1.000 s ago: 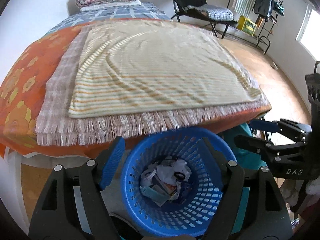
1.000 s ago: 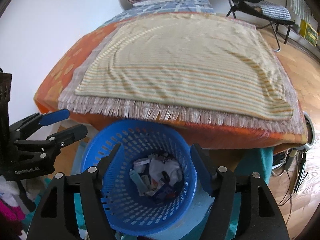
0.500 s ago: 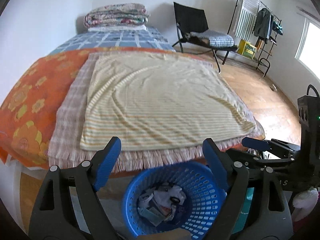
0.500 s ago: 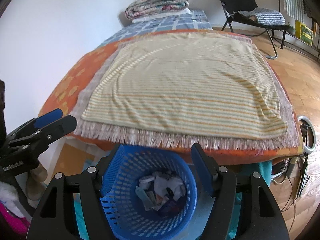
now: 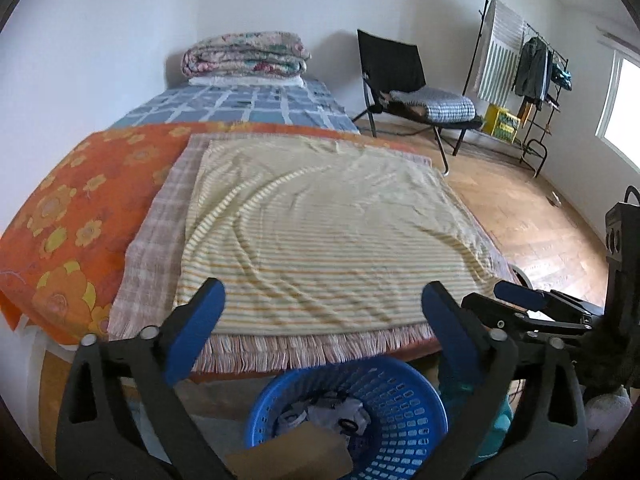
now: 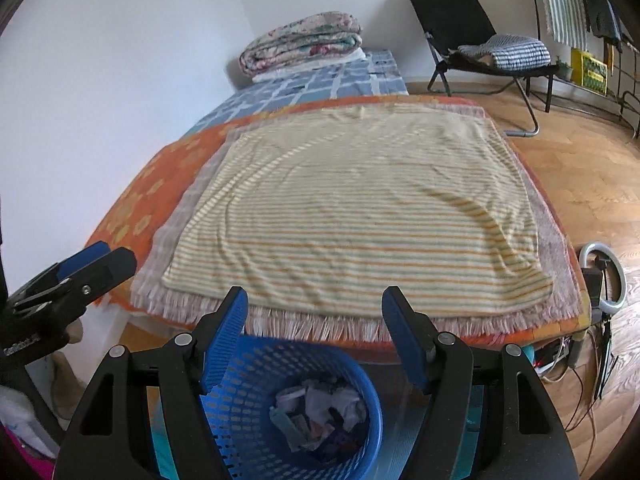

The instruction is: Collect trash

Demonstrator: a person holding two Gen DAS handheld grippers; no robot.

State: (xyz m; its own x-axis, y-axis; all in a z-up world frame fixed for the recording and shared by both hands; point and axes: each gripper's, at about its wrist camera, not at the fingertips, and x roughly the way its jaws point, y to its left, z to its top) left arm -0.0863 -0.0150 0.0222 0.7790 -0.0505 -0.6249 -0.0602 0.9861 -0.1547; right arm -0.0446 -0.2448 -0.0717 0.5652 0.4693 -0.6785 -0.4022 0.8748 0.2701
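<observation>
A blue plastic basket (image 5: 404,412) stands on the floor at the foot of the bed, with crumpled paper and wrappers (image 5: 324,412) inside. It also shows in the right wrist view (image 6: 256,412) with the trash (image 6: 320,408) in it. My left gripper (image 5: 322,300) is open and empty, above the basket. My right gripper (image 6: 314,300) is open and empty, above the basket too. The right gripper shows at the right of the left view (image 5: 532,312), the left gripper at the left of the right view (image 6: 76,276).
The bed carries a striped yellow blanket (image 5: 320,224) over an orange flowered cover (image 5: 72,216), with folded quilts (image 5: 244,56) at the far end. A black folding chair (image 5: 400,80) and a clothes rack (image 5: 524,64) stand on the wooden floor. A ring light (image 6: 604,276) and cables lie at the right.
Both grippers have risen and tilted up from the basket toward the bed. The basket has dropped to the bottom of both views. Both stay open.
</observation>
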